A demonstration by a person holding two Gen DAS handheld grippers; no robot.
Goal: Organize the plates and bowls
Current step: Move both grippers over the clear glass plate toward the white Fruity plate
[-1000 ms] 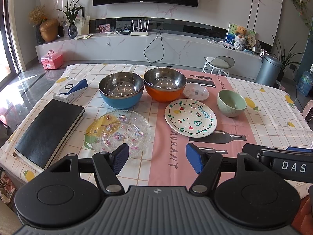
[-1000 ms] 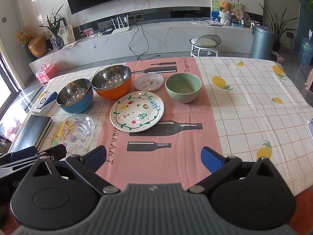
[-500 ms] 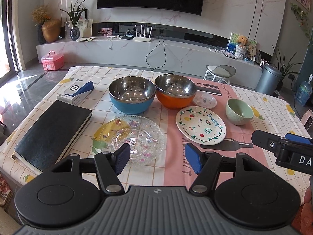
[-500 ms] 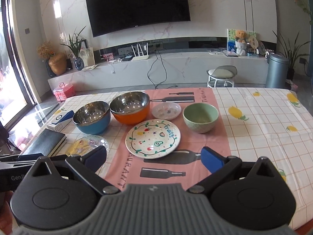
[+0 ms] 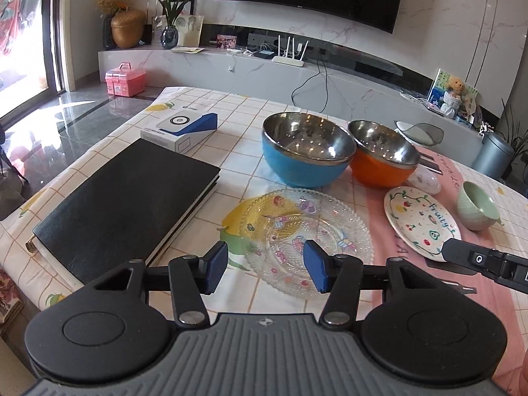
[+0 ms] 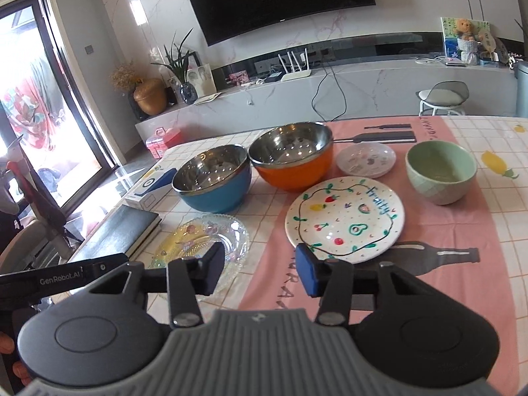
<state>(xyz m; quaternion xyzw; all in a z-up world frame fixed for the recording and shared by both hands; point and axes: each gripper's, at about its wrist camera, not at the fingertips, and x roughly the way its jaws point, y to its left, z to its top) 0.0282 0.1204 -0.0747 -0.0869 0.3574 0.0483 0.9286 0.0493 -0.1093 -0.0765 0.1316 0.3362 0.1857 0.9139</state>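
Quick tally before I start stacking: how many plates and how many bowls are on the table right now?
Plates: 3 - clear glass plate, white "Fruity" plate, small white plate
Bowls: 3 - blue bowl, orange bowl, green bowl
Total: 6

Left wrist: looks forward-down past its claw at the glass plate (image 5: 305,237), close.
Right wrist: same, nearer the fruit plate (image 6: 345,217).
Shared: both plates, all bowls.
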